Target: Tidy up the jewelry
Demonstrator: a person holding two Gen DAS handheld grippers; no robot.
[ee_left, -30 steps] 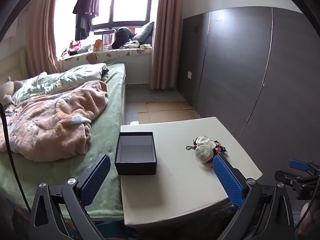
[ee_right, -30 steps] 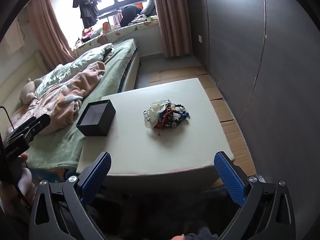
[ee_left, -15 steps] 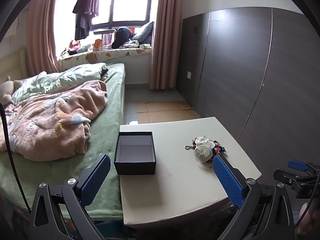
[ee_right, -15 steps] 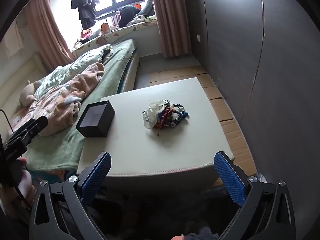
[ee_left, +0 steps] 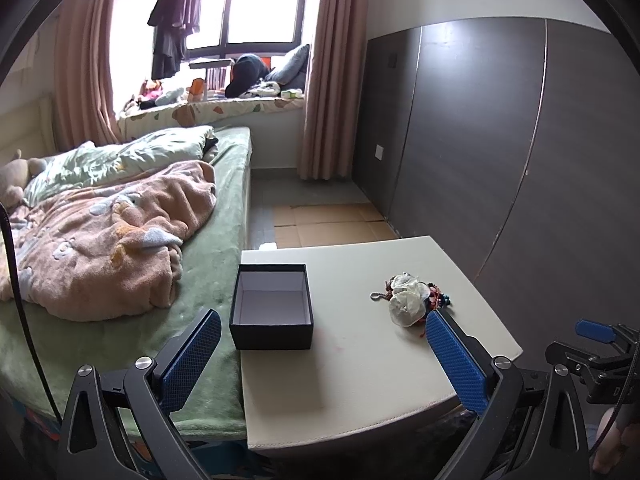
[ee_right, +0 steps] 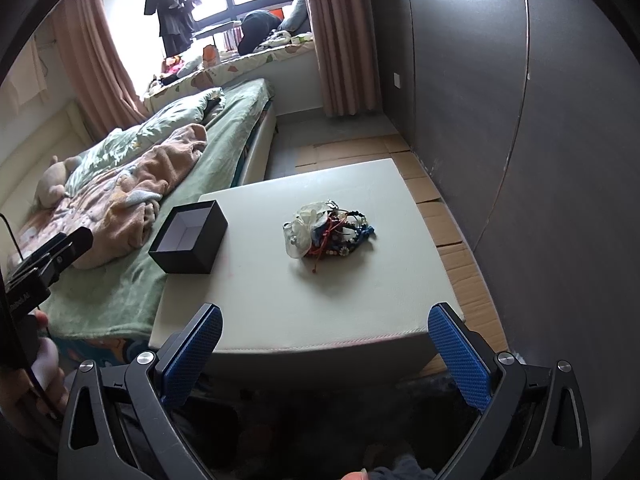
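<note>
Counter (ee_right: 280,304): cream, cushioned top with a stitched front edge, set against the bed (ee_left: 216,280). Open black box (ee_right: 188,238), pale inside, sits at the 9 o'clock edge. Tangled heap of bead bracelets and white fabric flowers (ee_right: 328,232) lies near centre, well apart from the box.

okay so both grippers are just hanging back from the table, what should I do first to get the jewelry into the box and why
Probably bring the right gripper forward and down over the jewelry pile. Both grippers are open and empty, the box is open with nothing visible inside, and the pile lies apart from it on the table, nearer the right side. The left gripper could wait near the box.
</note>
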